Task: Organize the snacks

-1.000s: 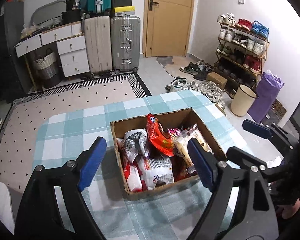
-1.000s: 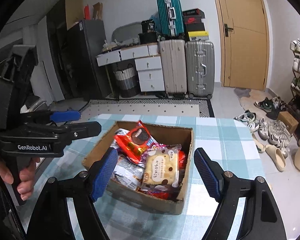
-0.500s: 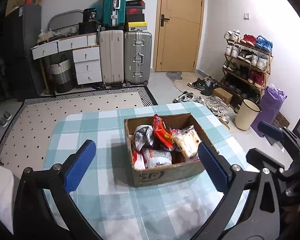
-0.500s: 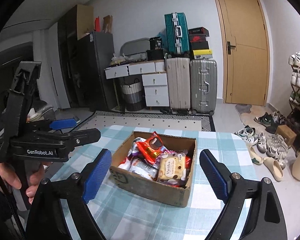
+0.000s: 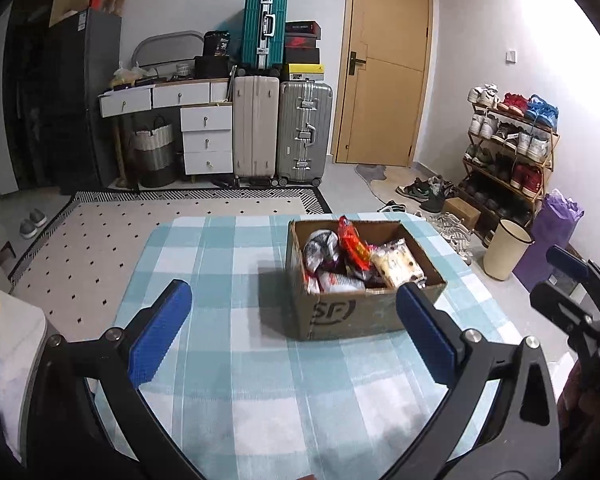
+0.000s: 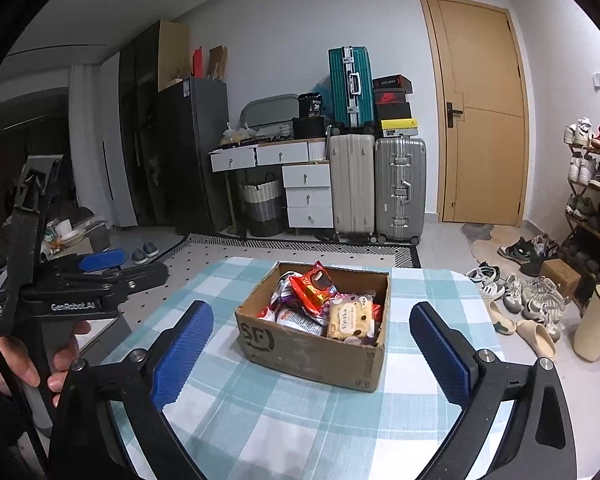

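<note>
Lower packets in the cardboard box point(image 5: 340, 312) buried under the top ones, their print too small to read

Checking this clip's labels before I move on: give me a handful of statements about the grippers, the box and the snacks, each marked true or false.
1. Both the left gripper and the right gripper have their jaws spread wide and hold nothing. True.
2. The cardboard box lies tipped on its side. False: it stands upright on the checked tablecloth, open at the top.
3. A red snack packet sticks up above the other snacks in the box. True.
4. The pale biscuit packet lies on the tablecloth beside the box. False: it is inside the box.
5. The right gripper touches the box. False: it hovers short of it.
</note>
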Demonstrator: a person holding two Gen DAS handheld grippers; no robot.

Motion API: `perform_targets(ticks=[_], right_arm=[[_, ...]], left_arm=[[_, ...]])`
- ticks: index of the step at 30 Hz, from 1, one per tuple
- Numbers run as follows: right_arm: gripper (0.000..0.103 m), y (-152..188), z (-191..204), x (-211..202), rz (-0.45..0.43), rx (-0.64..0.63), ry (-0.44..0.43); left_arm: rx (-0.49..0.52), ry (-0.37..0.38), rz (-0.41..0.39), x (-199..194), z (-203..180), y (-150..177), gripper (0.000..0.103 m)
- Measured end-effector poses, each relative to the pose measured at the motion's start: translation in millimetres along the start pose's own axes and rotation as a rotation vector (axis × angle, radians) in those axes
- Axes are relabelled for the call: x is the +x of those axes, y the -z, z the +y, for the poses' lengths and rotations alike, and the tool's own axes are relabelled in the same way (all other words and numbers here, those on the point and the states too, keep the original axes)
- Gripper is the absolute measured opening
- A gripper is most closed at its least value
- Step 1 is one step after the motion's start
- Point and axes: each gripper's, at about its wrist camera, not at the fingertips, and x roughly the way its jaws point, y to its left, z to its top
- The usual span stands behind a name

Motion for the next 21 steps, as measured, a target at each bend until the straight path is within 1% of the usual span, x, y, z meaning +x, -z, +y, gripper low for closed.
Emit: perform_targets(ticks=[4,10,16,21], right_arm=[[0.101,6,7,-16,-0.003,-0.012,0.009],[0.101,18,15,-29,-0.009,-0.026,0.012],[0.101,37,20,-35,-0.022,-0.036,0.008],[0.101,54,22,-38,-0.039,-0.055,0.011]], left_arm=[[-0.009,-0.020,-0.006,-16,12,17,0.102],[-0.039,-0.049,-0.020,-33,31,42,0.102],[-0.040,-0.082,-0.039,-44,42,65,0.102],[-0.051,-0.095,-0.054,-42,50,83,0.102]])
